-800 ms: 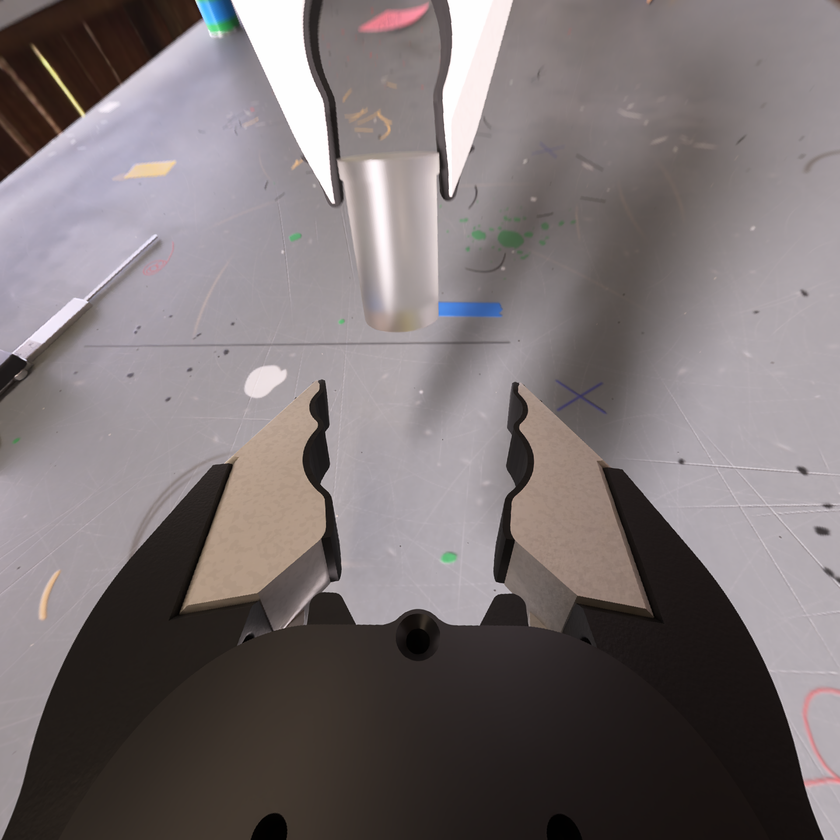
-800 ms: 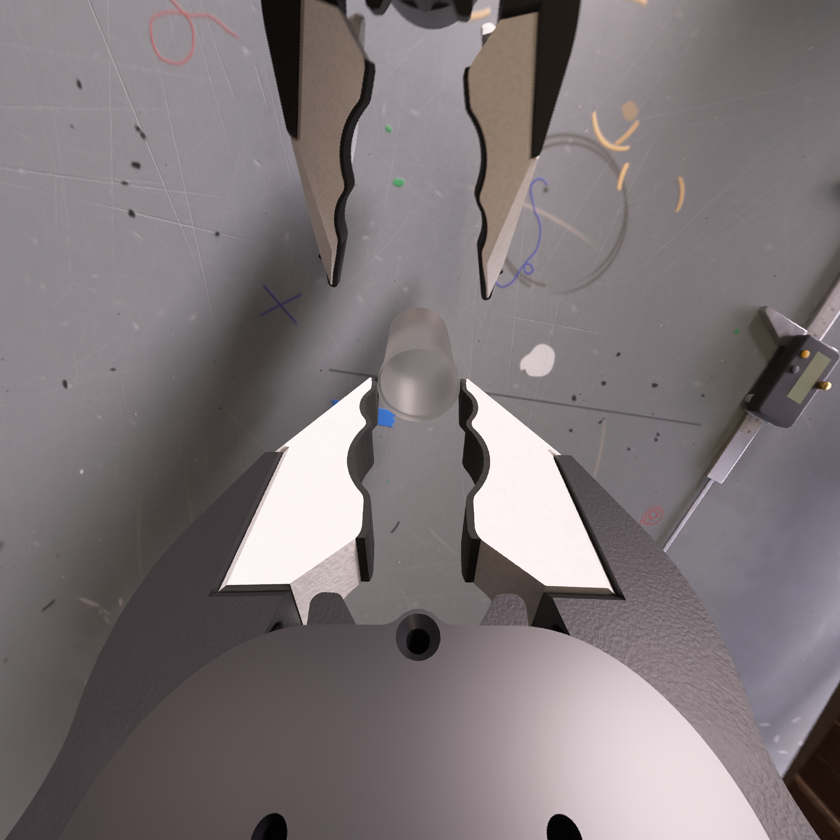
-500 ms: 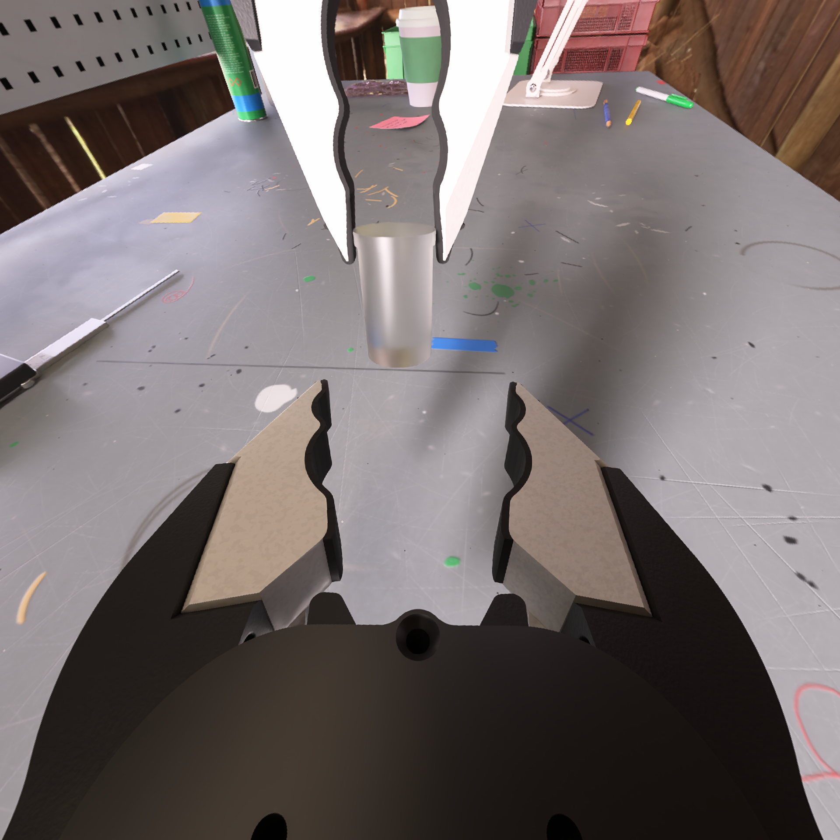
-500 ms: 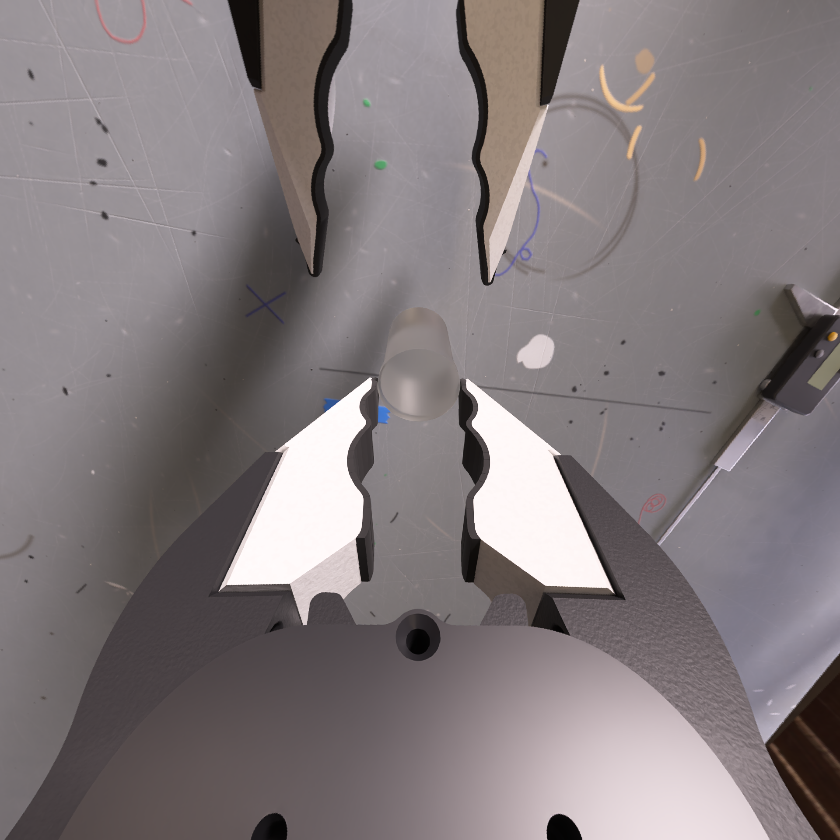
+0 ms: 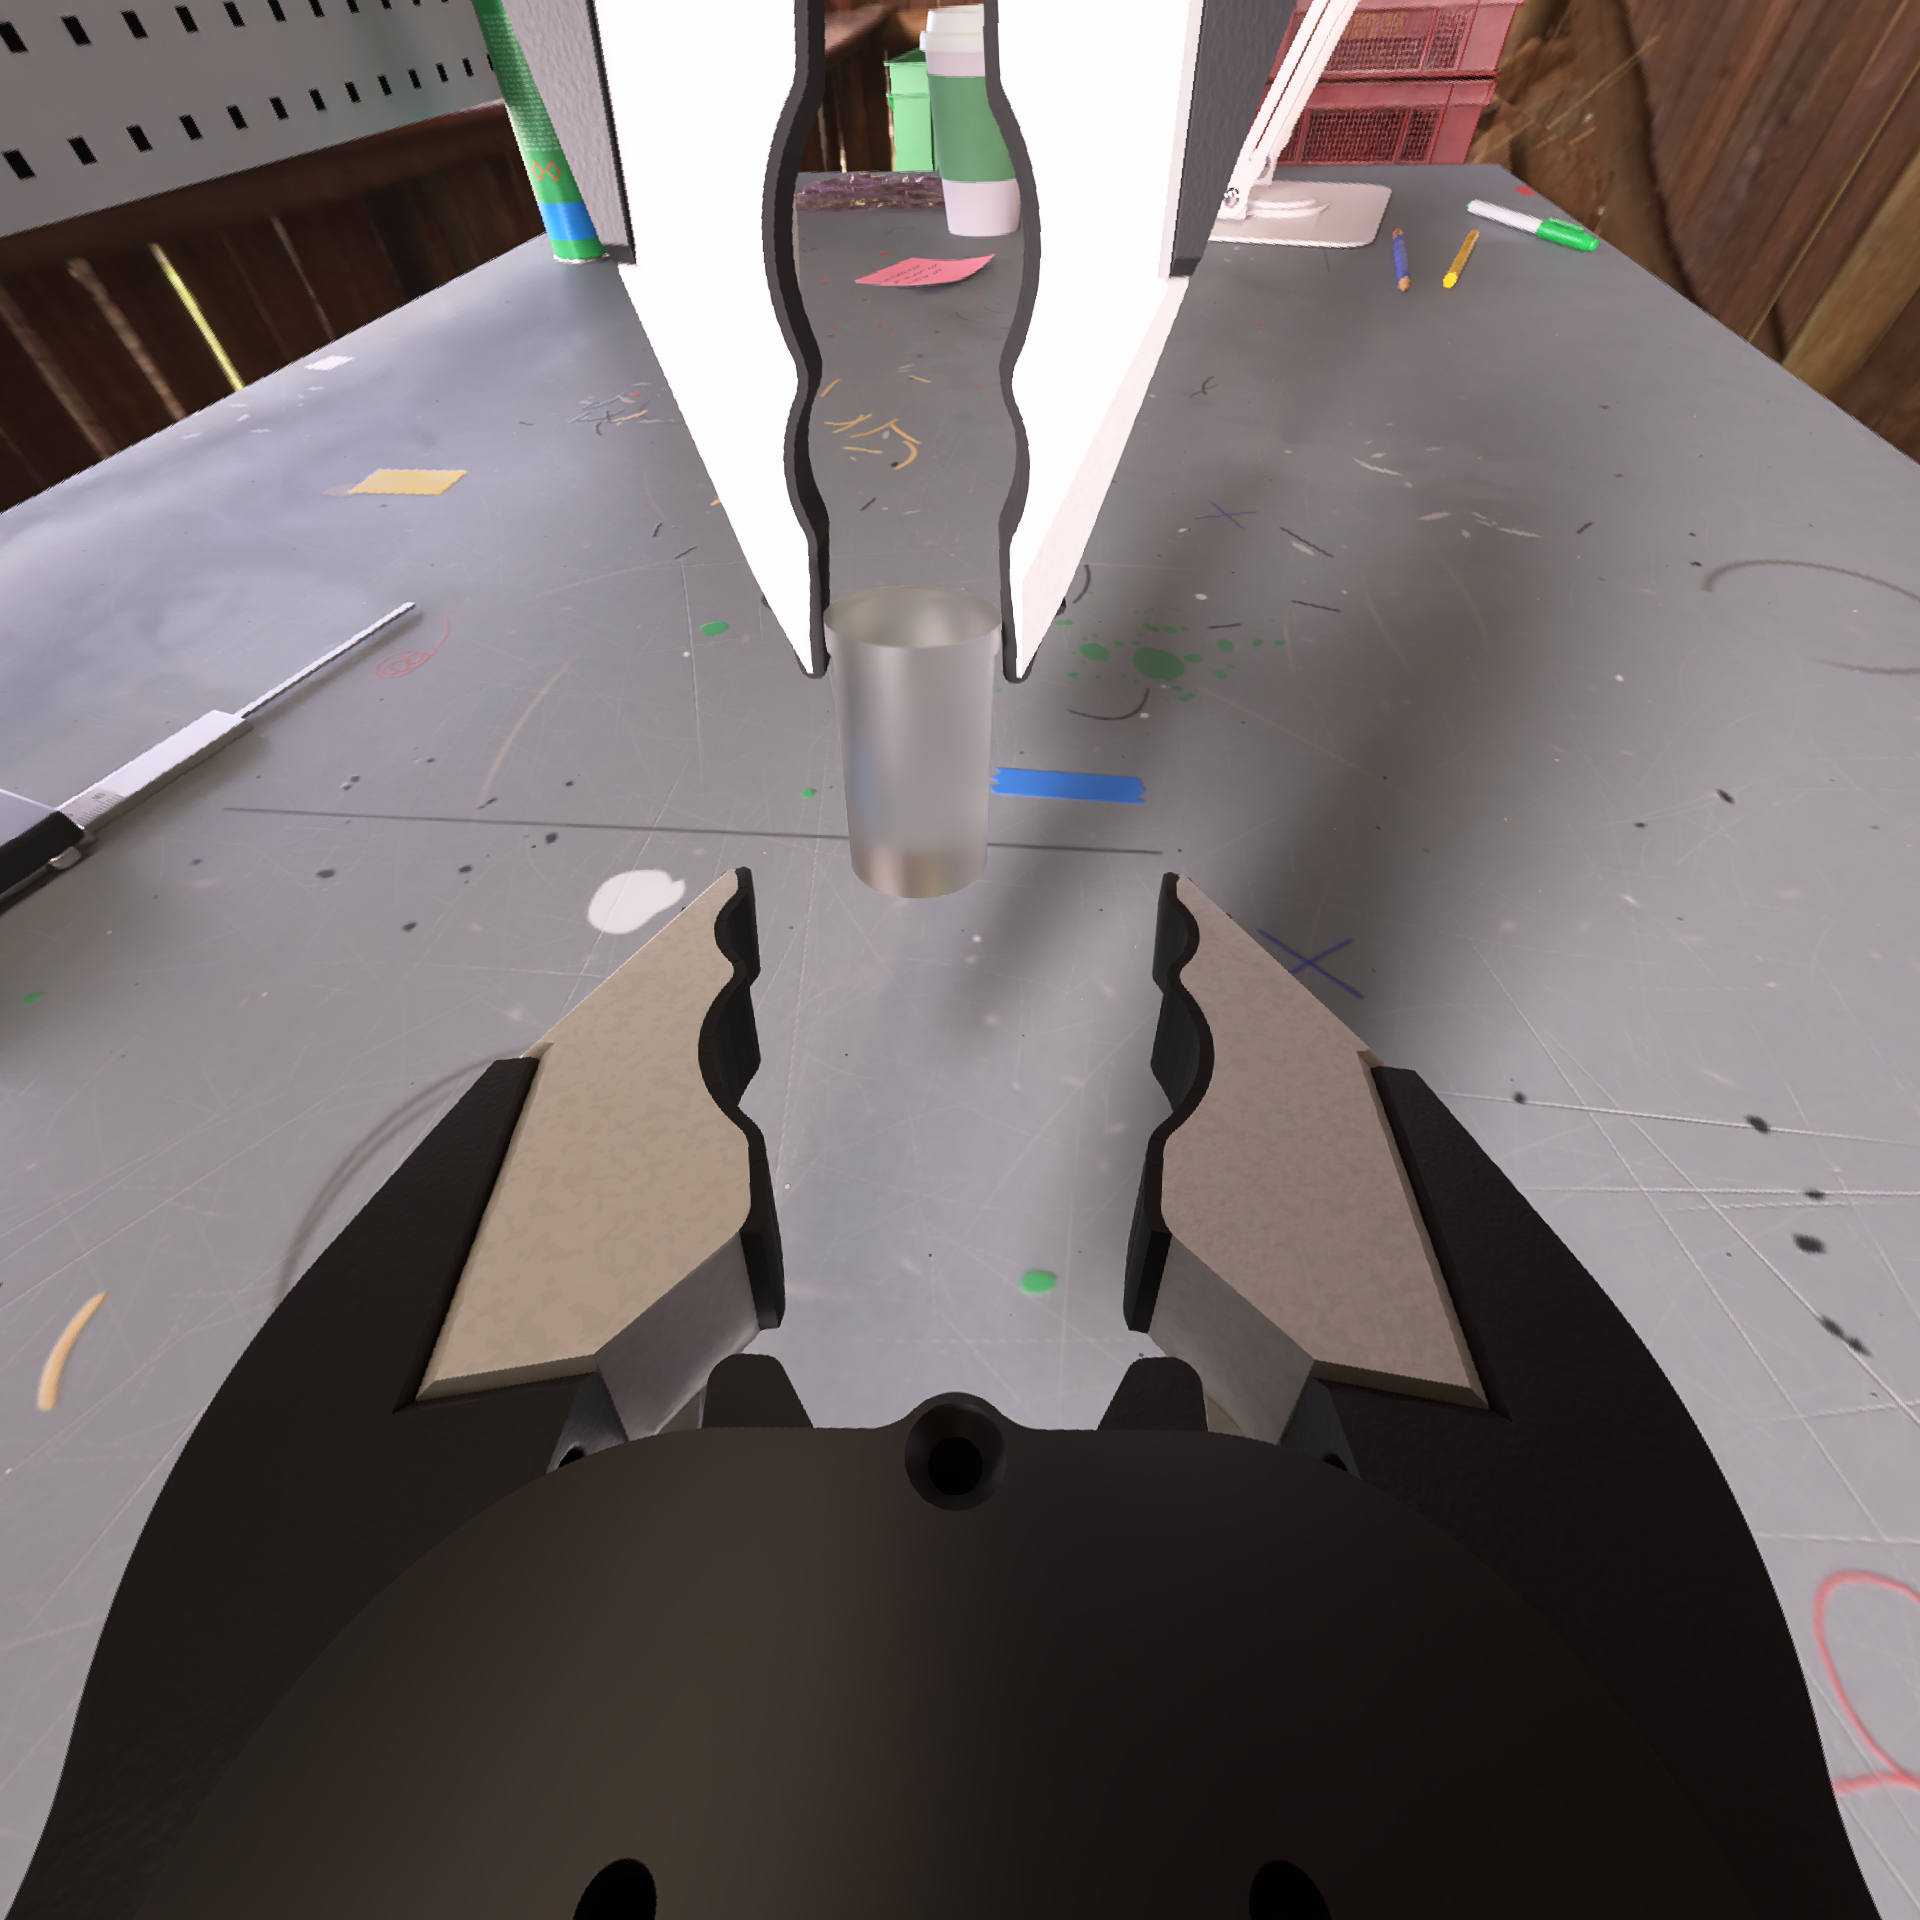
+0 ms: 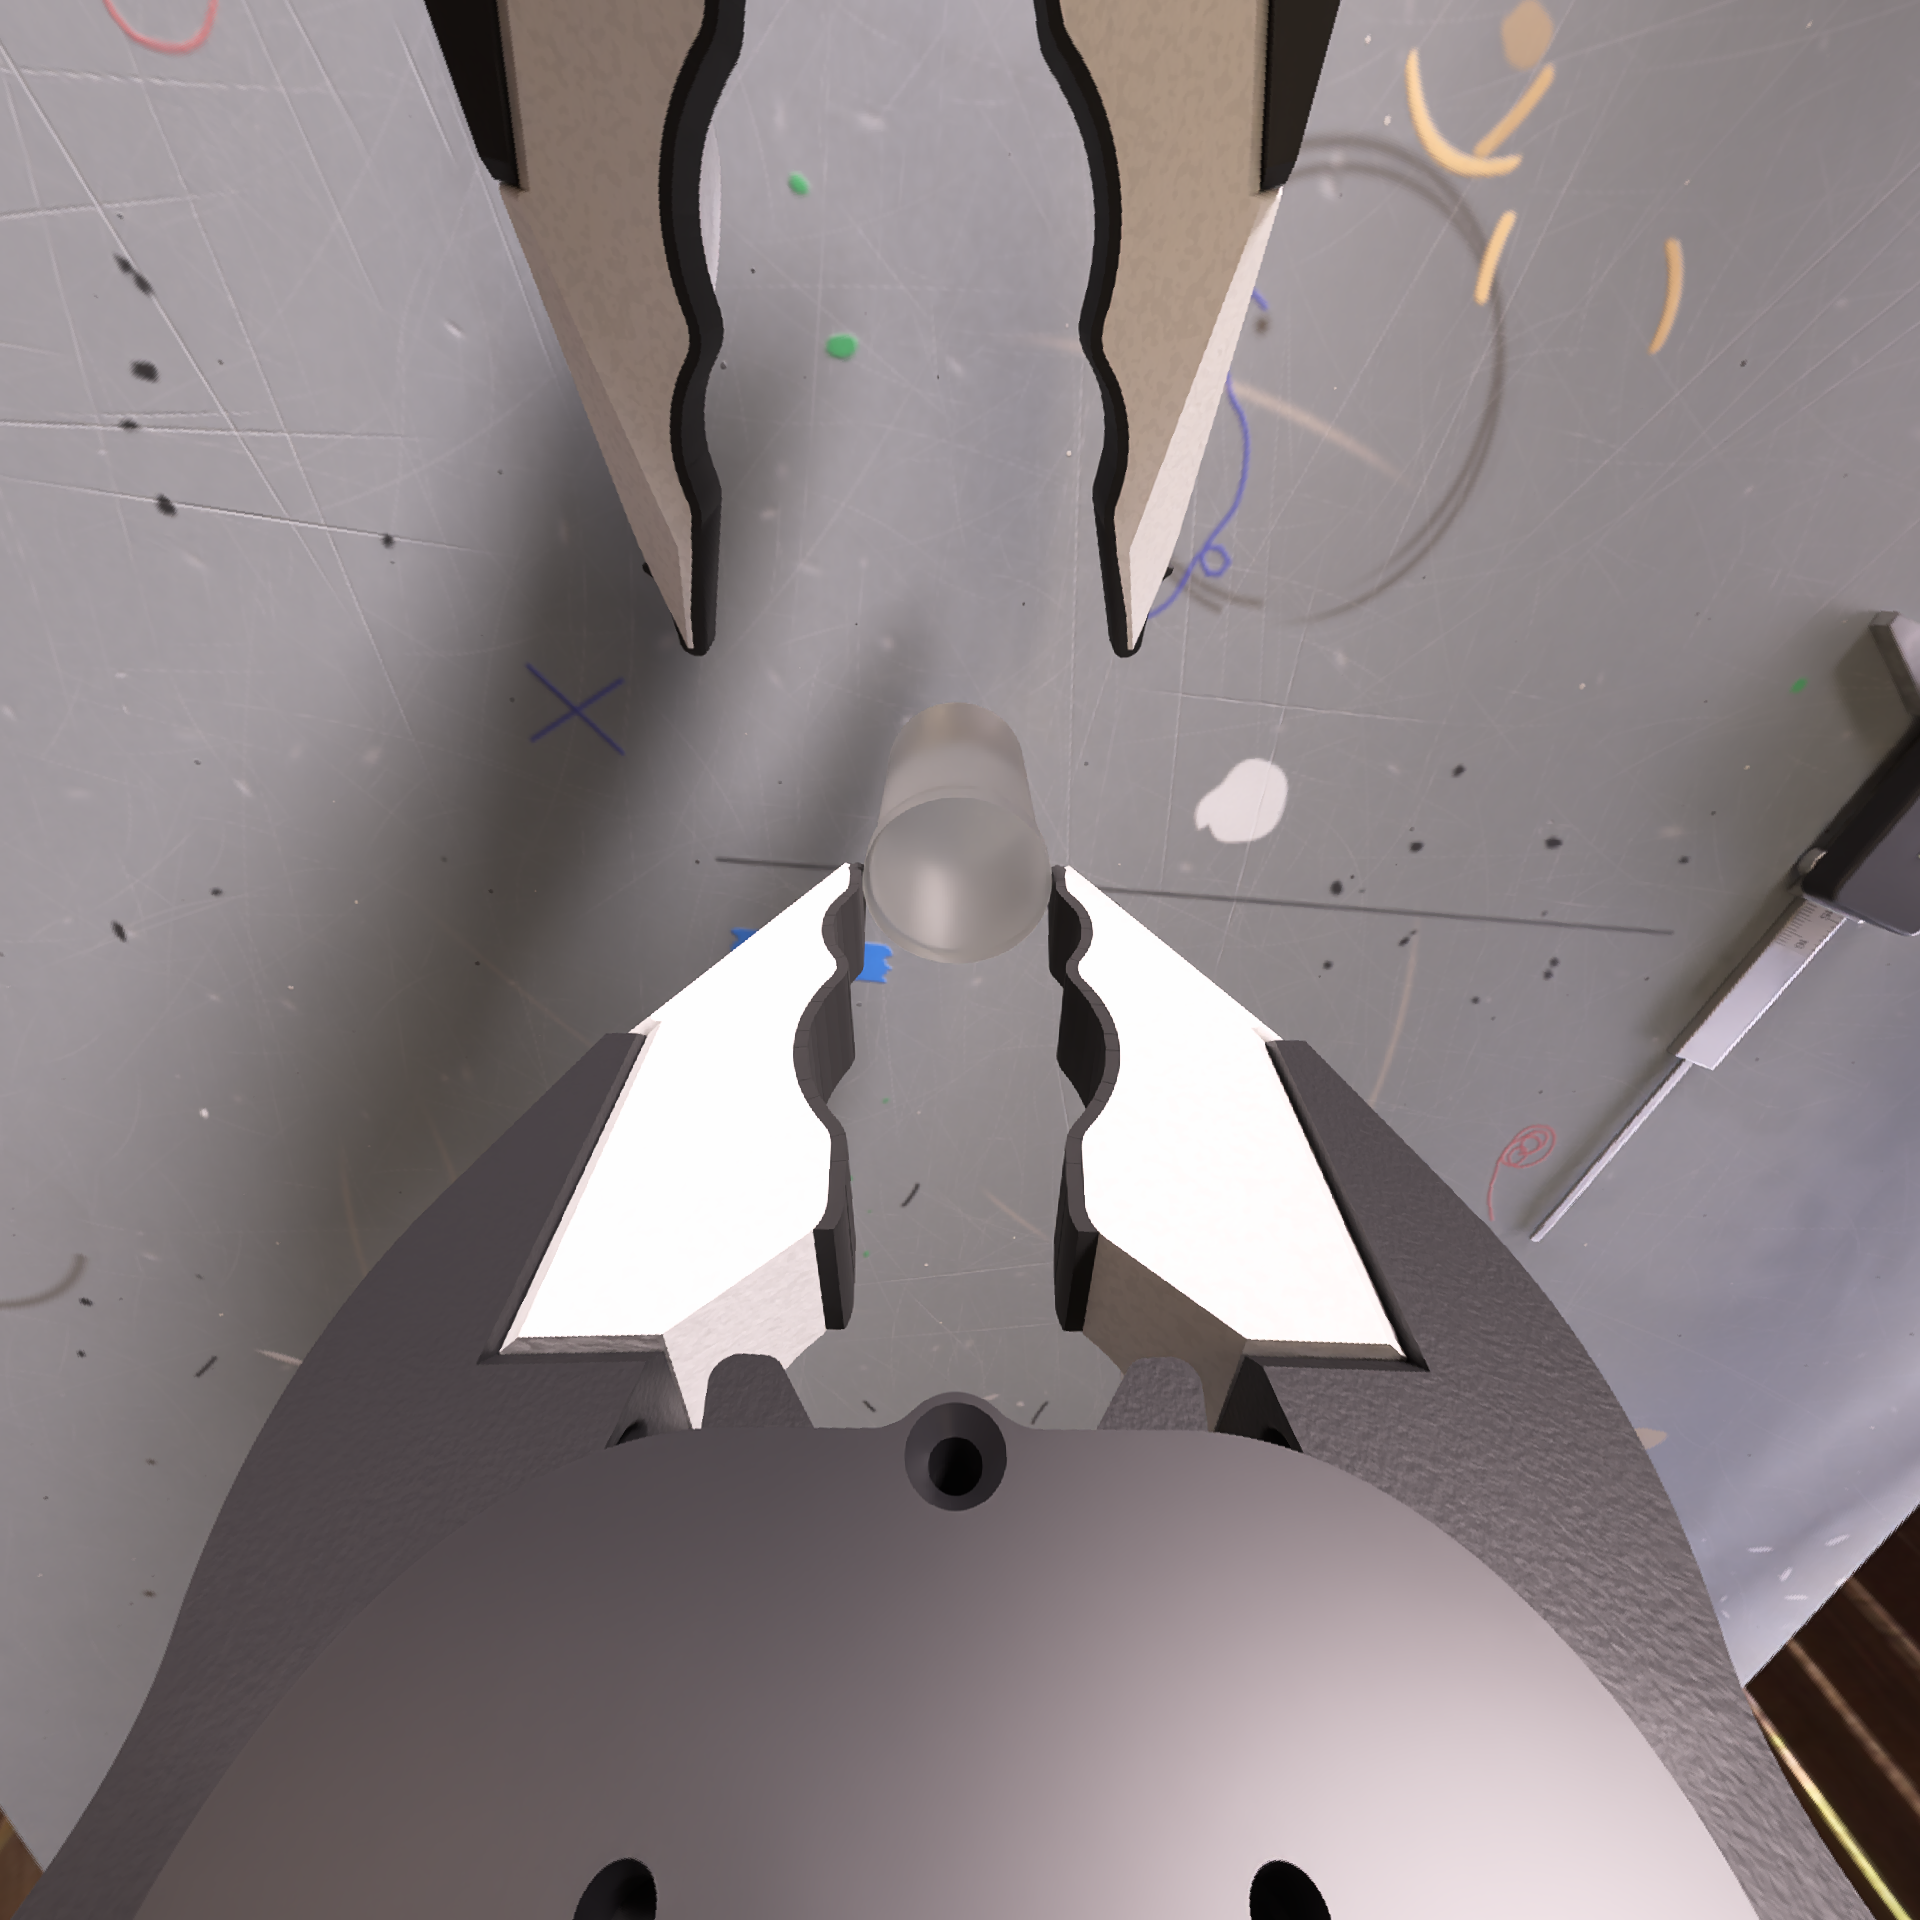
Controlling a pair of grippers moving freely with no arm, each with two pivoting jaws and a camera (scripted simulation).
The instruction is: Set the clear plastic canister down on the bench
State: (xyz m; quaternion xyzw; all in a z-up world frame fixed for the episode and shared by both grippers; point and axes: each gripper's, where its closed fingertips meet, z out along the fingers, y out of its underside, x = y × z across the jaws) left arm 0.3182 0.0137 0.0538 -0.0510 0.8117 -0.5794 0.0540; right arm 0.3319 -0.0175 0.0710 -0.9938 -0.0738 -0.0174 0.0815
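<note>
The clear plastic canister (image 5: pixel 914 738) hangs upright, a little above the grey bench (image 5: pixel 1455 831). My right gripper (image 5: pixel 914 665), with white fingers, points down and is shut on the canister's top end. In the right wrist view the canister (image 6: pixel 956 758) sits between the tips of that gripper (image 6: pixel 954 873). My left gripper (image 5: pixel 956 883), with tan fingers, is open and empty. It sits just short of the canister's lower end and does not touch it. It also shows in the right wrist view (image 6: pixel 909 639).
A caliper (image 5: pixel 156 769) lies at the left. A strip of blue tape (image 5: pixel 1070 787) lies beside the canister. At the far end stand a green can (image 5: pixel 540 156), a white and green cup (image 5: pixel 971 135), a pink note (image 5: pixel 925 272), pens (image 5: pixel 1538 223) and a red crate (image 5: pixel 1392 94).
My left gripper has tilted up, so the far end of the bench has come into view. Its fingers look larger in the right wrist view. The right gripper still holds the canister.
</note>
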